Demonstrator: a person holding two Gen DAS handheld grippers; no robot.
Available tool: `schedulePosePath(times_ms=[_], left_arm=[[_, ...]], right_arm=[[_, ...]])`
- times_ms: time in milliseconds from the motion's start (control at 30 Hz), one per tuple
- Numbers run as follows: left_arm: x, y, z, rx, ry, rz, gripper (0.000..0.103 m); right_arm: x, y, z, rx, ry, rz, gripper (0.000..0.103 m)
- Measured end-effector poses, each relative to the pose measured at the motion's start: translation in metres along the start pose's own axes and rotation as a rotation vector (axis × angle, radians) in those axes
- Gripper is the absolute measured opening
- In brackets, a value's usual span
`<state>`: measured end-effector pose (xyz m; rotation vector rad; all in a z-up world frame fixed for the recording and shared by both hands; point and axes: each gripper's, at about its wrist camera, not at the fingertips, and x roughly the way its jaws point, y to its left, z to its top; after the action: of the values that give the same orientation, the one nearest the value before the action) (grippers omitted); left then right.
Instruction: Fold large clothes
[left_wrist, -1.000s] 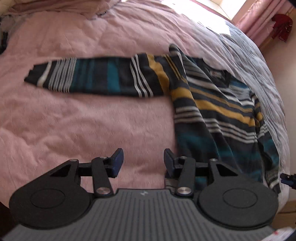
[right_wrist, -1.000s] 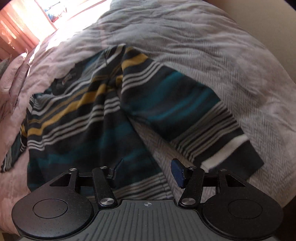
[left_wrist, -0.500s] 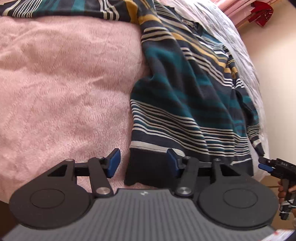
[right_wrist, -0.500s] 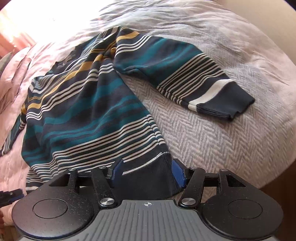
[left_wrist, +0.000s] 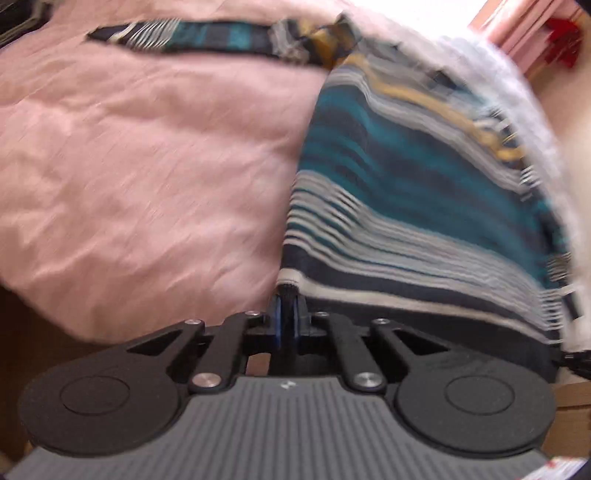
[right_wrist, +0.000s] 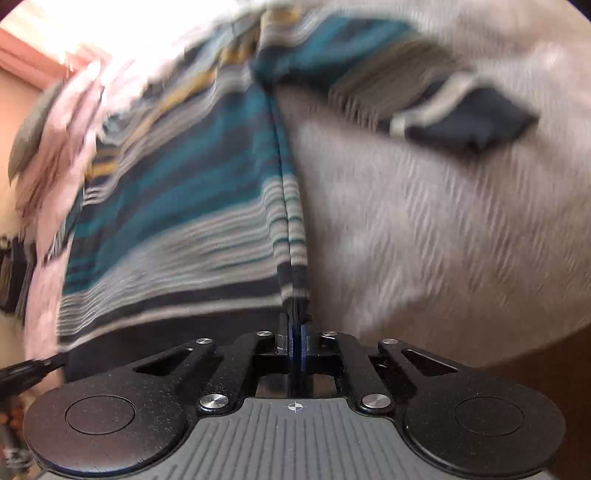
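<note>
Left tool (left_wrist: 286, 317): jaws together, clamped on the near left corner of the striped sweater (left_wrist: 424, 206) at its dark hem. Right tool (right_wrist: 295, 339): jaws together, clamped on the near right corner of the same hem, the fabric bunched into a vertical ridge rising from the pads.

The sweater lies on the bed, body spread between the two tools. One sleeve (left_wrist: 207, 35) extends left across the pink blanket (left_wrist: 147, 166). The other sleeve (right_wrist: 424, 92) lies to the right on the grey herringbone cover (right_wrist: 443, 221). Both views are motion-blurred.
</note>
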<state>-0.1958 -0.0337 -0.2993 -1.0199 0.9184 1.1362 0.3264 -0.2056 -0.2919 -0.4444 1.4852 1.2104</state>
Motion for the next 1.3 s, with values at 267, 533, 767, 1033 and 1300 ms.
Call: schedulePosePath(times_ms=[267,533,767,1033,1300], left_arm=[[-0.013,-0.011,0.013,-0.121,-0.034,0.088,0.021],[-0.019,-0.025,0.043,-0.173,-0.058,0.048,0.023],[-0.037,-0.046,0.074,-0.146,-0.106,0.013,0.023],[-0.046,-0.051,0.092,-0.146,-0.127,0.003,0.023],[-0.048,-0.014,0.110,-0.233,-0.144,0.029,0.032]], right_arm=[[-0.040,-0.060,0.041,0.414,-0.303,0.055,0.057],[-0.028,-0.130,0.073,0.819,-0.441,0.033,0.001],[-0.157,-0.130,0.141,0.301,-0.793,-0.193,0.000],[-0.188,-0.220,0.203,0.437,-0.815,-0.433,0.000],[-0.128,-0.233,0.161,0.762,-0.625,-0.330,0.042]])
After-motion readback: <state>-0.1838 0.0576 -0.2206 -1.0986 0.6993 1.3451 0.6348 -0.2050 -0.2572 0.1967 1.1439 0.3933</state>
